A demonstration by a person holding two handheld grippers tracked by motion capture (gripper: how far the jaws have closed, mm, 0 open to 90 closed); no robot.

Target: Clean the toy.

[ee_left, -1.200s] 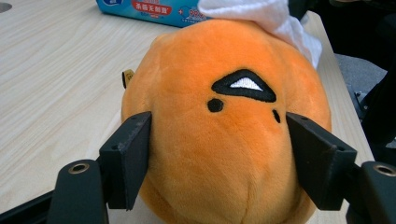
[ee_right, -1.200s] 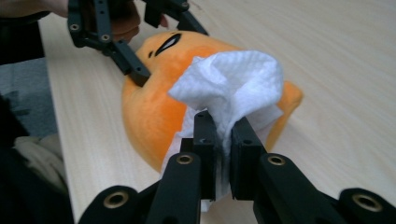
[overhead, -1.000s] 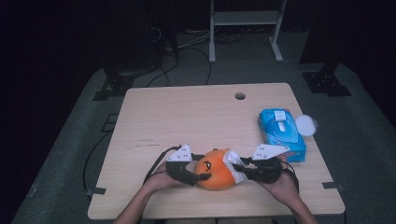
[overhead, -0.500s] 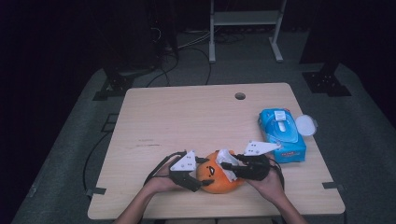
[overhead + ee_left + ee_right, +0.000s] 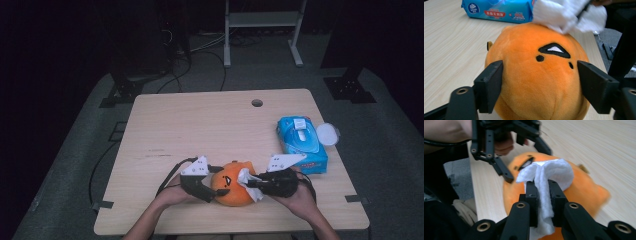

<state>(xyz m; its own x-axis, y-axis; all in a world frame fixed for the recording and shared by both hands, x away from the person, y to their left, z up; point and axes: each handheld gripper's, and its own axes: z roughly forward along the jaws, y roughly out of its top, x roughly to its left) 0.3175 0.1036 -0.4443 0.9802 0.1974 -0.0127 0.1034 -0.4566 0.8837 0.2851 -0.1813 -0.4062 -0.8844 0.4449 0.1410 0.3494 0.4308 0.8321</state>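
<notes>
Orange plush toy (image 5: 233, 184) sits at the near edge of the worktop (image 5: 210, 125), held between the 2 jaws of the left hand-held gripper (image 5: 209, 187). Right hand-held gripper (image 5: 248, 183), just closing, pinches a white wipe (image 5: 545, 180) against the toy's top right, nearer its face.

Left forearm: yours comes in from the bottom edge and angles inward toward the orange plush toy (image 5: 232, 184).
Left gripper (image 5: 209, 186): your hand holds it low at the toy's left side; its jaws have just been opening, and they straddle the toy, close against its flanks.
Right forearm: yours enters from the bottom right, angled in toward the toy.
Right gripper (image 5: 541, 190): level at the toy's right side; its jaws have just been closing and pinch a white wipe (image 5: 546, 173) against the toy's top.
</notes>
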